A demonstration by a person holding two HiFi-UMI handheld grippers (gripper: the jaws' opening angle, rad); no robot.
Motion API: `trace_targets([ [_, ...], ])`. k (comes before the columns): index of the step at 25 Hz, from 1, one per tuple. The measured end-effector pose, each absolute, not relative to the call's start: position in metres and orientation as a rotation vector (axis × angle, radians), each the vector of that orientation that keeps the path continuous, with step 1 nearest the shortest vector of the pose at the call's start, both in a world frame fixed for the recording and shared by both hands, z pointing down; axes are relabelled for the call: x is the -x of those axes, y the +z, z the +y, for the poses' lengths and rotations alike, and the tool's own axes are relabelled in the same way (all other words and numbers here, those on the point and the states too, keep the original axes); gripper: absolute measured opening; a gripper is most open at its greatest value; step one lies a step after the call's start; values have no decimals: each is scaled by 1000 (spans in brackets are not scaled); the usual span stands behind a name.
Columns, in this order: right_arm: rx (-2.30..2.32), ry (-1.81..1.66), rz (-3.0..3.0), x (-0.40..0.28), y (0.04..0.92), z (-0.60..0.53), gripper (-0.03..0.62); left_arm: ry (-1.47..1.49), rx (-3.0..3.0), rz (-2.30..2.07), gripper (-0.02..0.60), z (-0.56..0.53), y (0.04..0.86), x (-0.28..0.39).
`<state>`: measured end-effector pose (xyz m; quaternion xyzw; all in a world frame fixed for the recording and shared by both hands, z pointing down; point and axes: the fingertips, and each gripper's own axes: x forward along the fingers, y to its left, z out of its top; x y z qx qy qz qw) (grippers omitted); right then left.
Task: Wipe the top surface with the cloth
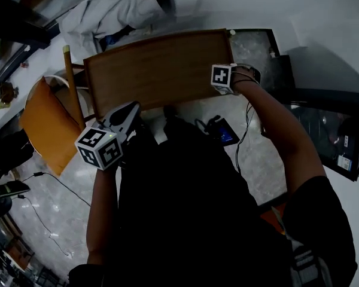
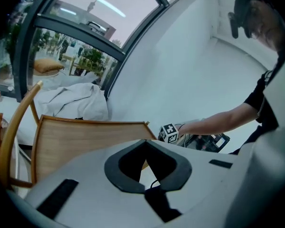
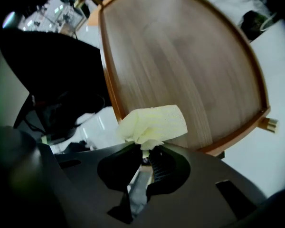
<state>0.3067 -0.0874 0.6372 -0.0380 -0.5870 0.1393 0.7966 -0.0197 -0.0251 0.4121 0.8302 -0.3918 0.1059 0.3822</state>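
Wooden bench [image 1: 158,70] top is bare. Left gripper [image 2: 145,144] hangs off the near-left corner, jaws together, nothing in them. Right gripper [image 3: 149,148] has its jaws clamped on the yellow cloth [image 3: 154,124] at the near-right rim. Looks like wipe start. Next: press cloth flat and sweep across the top.

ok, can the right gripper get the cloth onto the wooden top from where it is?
Probably yes. The right gripper is shut on the cloth at the rim of the wooden top, and the wood ahead is bare. Only the low raised rim lies between.
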Motion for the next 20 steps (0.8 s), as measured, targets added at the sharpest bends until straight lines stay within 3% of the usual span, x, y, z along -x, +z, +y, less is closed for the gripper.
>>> trace_targets([
  [4,-18,666,-1815,-193,584,-78,48,204,-2089,-1100,9,-14,407,43],
  [10,298,1031,-2516,-56,419,-24,48,33,-2147,-1202,9,6,363,71],
  [15,399,1016,-2996,-13,284,7,48,-4,-2245,-1187,9,32,330,86],
  [20,317,989,-3449,-21,179,32,48,-78,-2327,-1190,9,72,306,104],
])
